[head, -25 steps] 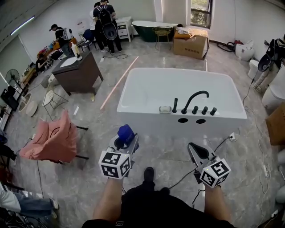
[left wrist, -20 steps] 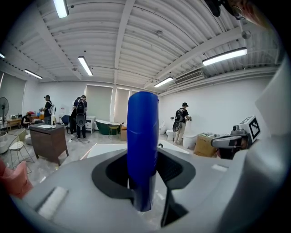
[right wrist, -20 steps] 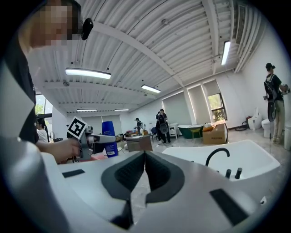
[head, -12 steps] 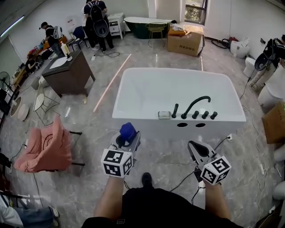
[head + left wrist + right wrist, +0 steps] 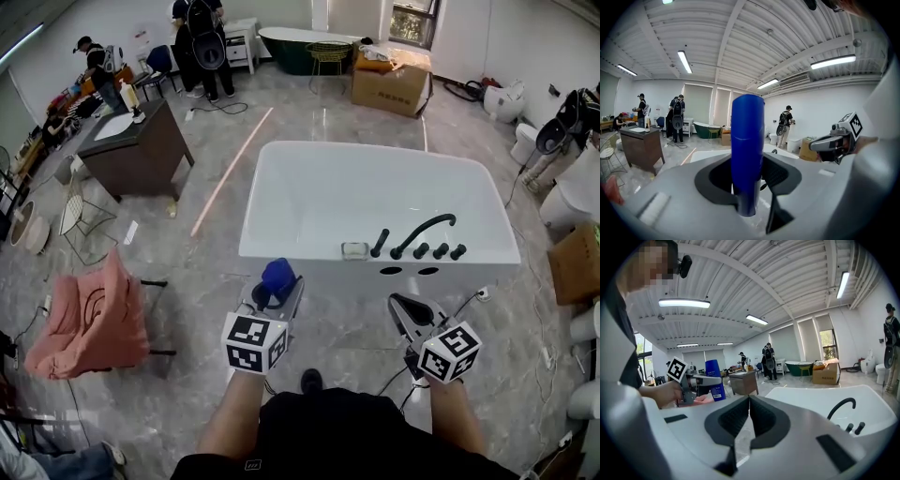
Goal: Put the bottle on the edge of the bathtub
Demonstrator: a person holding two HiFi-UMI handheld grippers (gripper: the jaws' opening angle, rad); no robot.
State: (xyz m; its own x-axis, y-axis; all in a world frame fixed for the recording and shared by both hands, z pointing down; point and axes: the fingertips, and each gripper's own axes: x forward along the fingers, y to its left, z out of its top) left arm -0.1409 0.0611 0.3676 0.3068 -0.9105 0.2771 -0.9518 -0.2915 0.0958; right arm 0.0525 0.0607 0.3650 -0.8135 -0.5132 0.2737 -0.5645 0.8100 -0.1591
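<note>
Blue bottle (image 5: 277, 277) upright, clamped in my left gripper (image 5: 274, 298), just short of white bathtub (image 5: 300, 250), not on its edge

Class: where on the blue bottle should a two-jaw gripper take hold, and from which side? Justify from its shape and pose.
Grip the bottle on its straight, round body, coming in level from the side, as the left gripper does. The bottle stands upright, so a side grip leaves its bottom free to meet the bathtub rim.

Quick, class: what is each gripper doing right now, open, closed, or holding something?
Left gripper: closed on the blue bottle.
Right gripper: closed, holding nothing.
</note>
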